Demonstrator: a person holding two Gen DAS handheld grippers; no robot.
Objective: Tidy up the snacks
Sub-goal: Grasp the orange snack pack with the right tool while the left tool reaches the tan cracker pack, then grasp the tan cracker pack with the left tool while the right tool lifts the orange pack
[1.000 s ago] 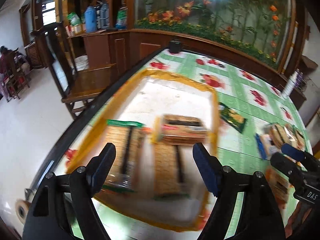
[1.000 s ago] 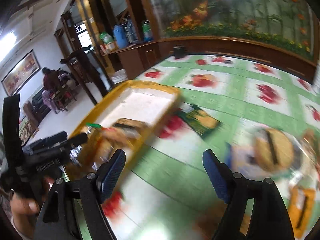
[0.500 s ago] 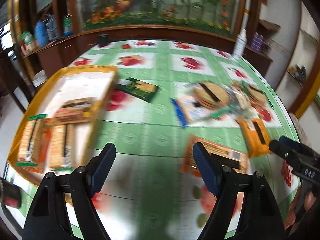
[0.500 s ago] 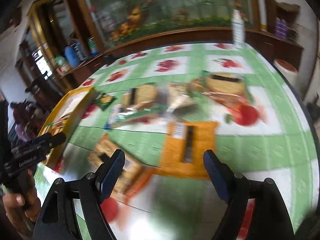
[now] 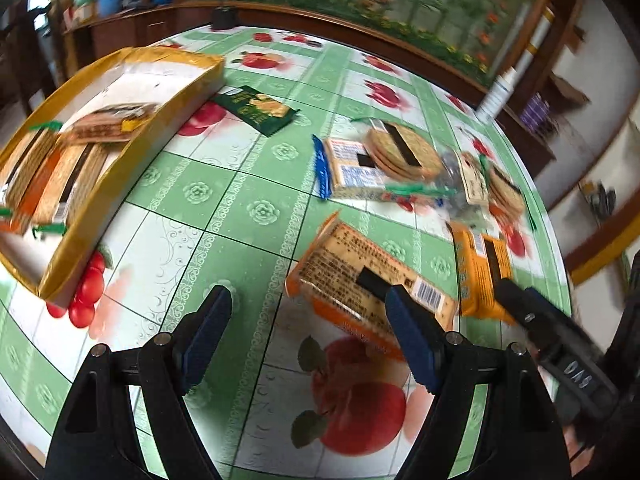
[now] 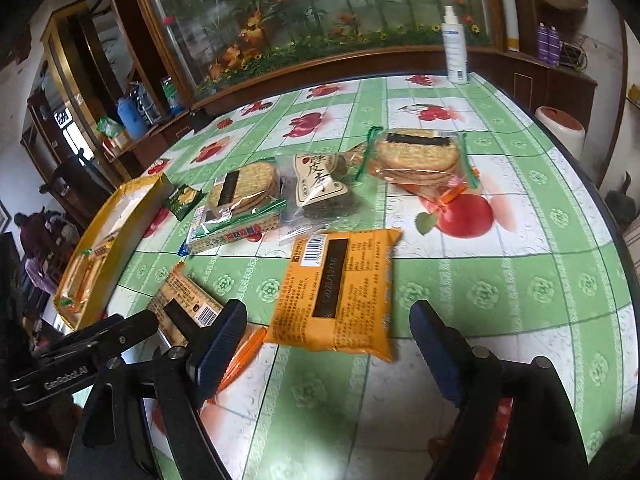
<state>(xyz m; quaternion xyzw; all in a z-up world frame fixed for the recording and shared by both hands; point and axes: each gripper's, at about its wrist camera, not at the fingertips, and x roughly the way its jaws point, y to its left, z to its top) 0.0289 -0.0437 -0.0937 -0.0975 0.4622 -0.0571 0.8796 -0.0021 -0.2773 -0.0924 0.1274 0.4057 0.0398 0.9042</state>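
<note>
Snacks lie scattered on the fruit-print tablecloth (image 6: 500,264), and the yellow tray (image 5: 132,160) serves as landmark. Inside the tray lie several cracker packs (image 5: 60,176). Just beside its far corner sits a green packet (image 5: 256,110). Farther from the tray are a blue-edged box (image 5: 352,172) under a bag of round crackers (image 6: 244,188), an orange wrapped pack (image 5: 368,280) and an orange pouch (image 6: 340,292). The left gripper (image 5: 308,336) hovers spread and empty near the wrapped pack; the right gripper (image 6: 328,348) hangs spread and empty before the pouch.
</note>
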